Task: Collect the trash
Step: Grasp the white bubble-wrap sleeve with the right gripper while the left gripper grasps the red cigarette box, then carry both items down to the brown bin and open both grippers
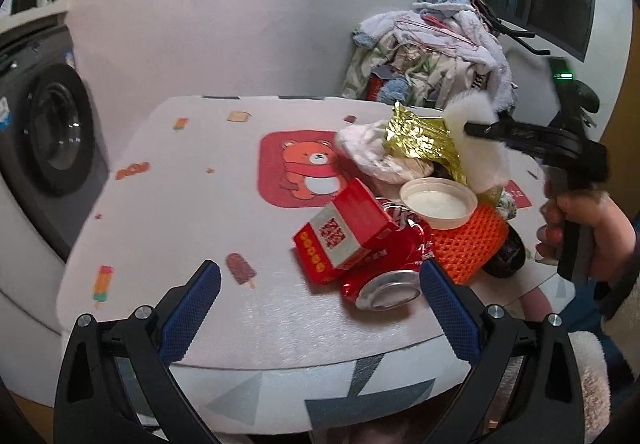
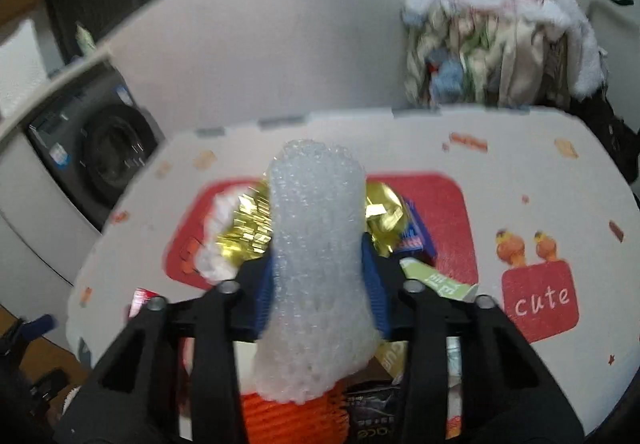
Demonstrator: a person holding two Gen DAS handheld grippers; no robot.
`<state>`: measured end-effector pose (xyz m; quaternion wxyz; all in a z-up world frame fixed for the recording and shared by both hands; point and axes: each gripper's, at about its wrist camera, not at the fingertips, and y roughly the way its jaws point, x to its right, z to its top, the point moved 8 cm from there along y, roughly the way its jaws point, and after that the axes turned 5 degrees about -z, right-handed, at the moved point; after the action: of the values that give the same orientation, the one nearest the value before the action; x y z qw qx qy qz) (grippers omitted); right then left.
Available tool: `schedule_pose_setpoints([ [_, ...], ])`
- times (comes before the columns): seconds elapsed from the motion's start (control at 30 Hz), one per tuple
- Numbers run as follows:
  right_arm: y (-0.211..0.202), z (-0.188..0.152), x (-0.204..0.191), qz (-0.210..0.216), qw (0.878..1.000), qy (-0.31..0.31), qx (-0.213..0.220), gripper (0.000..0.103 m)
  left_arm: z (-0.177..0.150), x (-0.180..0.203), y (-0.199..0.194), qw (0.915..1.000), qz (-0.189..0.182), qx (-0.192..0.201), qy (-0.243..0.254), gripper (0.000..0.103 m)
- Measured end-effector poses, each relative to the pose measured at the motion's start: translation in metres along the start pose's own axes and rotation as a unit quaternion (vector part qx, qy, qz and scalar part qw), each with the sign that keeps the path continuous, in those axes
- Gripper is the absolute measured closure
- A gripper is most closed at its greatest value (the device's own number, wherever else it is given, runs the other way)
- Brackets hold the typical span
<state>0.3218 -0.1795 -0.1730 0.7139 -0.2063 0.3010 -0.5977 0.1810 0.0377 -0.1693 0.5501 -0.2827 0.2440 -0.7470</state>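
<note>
L gripper [image 1: 320, 296] sits nearest in its own cam, blue pads [image 1: 192, 308] spread wide, nothing between them, low over the front edge of the table mat [image 1: 192, 203]. Just past the R pad, at 1 o'clock from the jaw gap, a crushed red can [image 1: 384, 276] lies on its side, silver end facing the cam. A red carton [image 1: 344, 232] leans on top of the can at 12. At 1–2 o'clock, orange foam net [image 1: 468, 240] lies just beside the can, w/ a round plastic lid [image 1: 438, 201] resting on its far edge. Beyond the lid: gold foil wrapper [image 1: 416, 139] and crumpled white paper [image 1: 368, 151], touching each other, over the bear print.

R gripper [image 2: 318, 276] is clamped on a roll of white bubble wrap [image 2: 316, 244], pads pressing both sides; wrap sticks up toward 12 in the R cam, raised above the pile. In the L cam it shows at 2 o'clock, w/ a hand [image 1: 580, 228] on the grip.

Far: washing machine [image 1: 48, 131] at 9–10 o'clock, heap of clothes [image 1: 432, 51] at 1 behind the table.
</note>
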Motion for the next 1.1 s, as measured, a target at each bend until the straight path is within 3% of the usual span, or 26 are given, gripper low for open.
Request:
schedule_pose_setpoints([
  [0.13,-0.051,0.001,-0.001,0.001,0.997,-0.01,0.07,0.064,0.004,0.002,0.021,0.9989,-0.035,-0.02,-0.024,0.006],
  [0.27,-0.083,-0.017,0.009,-0.001,0.996,-0.001,0.089,0.064,0.013,-0.003,0.047,0.9909,-0.075,-0.04,-0.104,0.006],
  [0.4,-0.098,-0.048,0.019,-0.007,0.997,0.004,0.083,0.064,0.018,-0.013,0.075,0.9713,-0.113,-0.064,-0.2,0.006],
  [0.53,-0.103,-0.074,0.03,-0.011,0.997,0.013,0.07,0.064,0.017,-0.017,0.097,0.9599,-0.12,-0.083,-0.239,0.006],
  [0.73,-0.107,-0.096,0.044,-0.011,0.998,0.029,0.06,0.064,0.009,-0.028,0.12,0.9349,-0.131,-0.097,-0.315,0.006],
  [0.8,-0.107,-0.1,0.047,-0.011,0.998,0.033,0.057,0.064,0.005,-0.028,0.125,0.9298,-0.133,-0.106,-0.326,0.013],
  [0.83,-0.107,-0.103,0.048,-0.011,0.998,0.036,0.055,0.064,0.004,-0.029,0.125,0.9312,-0.128,-0.107,-0.324,0.017],
  [0.97,-0.11,-0.11,0.047,-0.004,0.998,0.043,0.048,0.064,0.009,-0.031,0.109,0.9418,-0.111,-0.085,-0.306,0.017],
  [1.1,-0.117,-0.116,0.042,0.002,0.998,0.041,0.043,0.064,0.023,-0.03,0.081,0.9593,-0.09,-0.057,-0.261,0.017],
])
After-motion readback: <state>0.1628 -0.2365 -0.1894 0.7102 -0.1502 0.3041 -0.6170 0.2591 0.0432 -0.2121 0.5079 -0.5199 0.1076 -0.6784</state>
